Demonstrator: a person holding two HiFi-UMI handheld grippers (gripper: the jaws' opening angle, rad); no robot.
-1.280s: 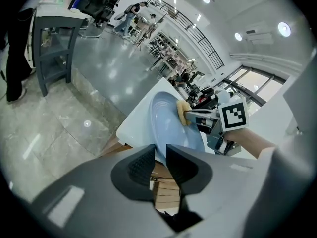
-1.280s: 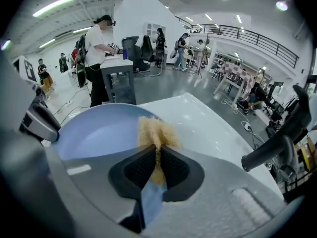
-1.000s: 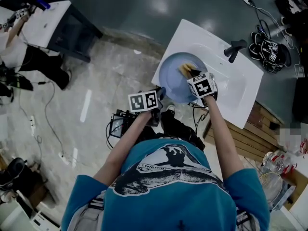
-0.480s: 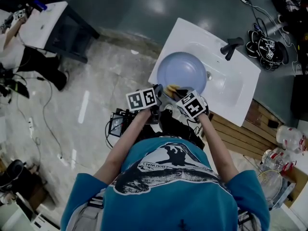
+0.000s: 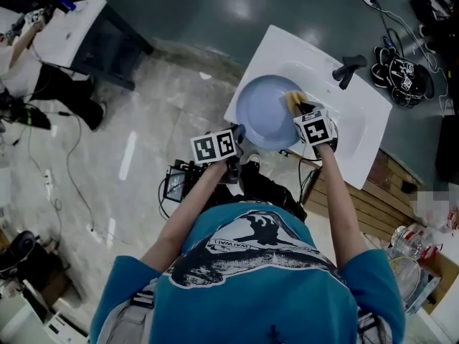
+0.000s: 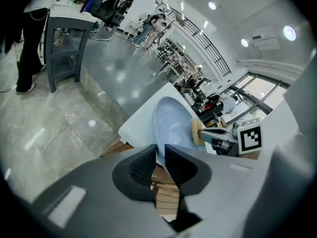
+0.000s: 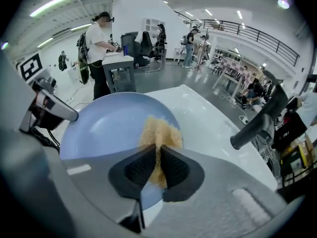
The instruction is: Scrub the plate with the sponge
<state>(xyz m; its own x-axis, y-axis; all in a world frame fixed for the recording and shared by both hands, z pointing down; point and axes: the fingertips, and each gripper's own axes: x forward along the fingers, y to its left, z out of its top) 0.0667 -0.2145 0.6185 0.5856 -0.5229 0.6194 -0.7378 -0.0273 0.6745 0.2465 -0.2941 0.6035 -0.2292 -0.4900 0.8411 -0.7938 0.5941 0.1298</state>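
Plate: the round pale-blue plate [image 5: 259, 113] is held tilted over the white moulded sink surface [image 5: 362, 124], at the end that lies left in the head view. Its hollow face is turned toward the right gripper. Whether its far edge touches the basin I cannot tell.
Sponge: the yellow-tan foam sponge [image 7: 159, 132] lies against the plate's hollow face, close to the rim (at the plate's upper right in the head view).
Left gripper: the left gripper [image 6: 159, 153] meets the plate at its near-left edge. Its dark ribbed fingers [image 6: 140, 166] are drawn in narrow and pinch the rim, which runs edge-on between them.
Right gripper: the right gripper [image 7: 158, 156] points steeply down at the plate. Its fingers [image 7: 177, 170] are squeezed on the sponge's near end, and the foam bulges out beyond the tips.
Tap: a black lever tap [image 5: 349, 70] stands at the back of the surface, well apart from the plate.
Person: a teal printed T-shirt [image 5: 251, 278] fills the bottom of the head view, and both bare forearms reach up to the marker cubes.
Under the surface: pale wooden slats [image 5: 366, 199] show beside the right forearm.
Beyond the surface: a tangle of black cables and gear [image 5: 398, 70] lies on the grey floor [image 5: 215, 13] past the far right corner.
Top left: a second white stand [image 5: 72, 27] on a dark frame has another person at it.
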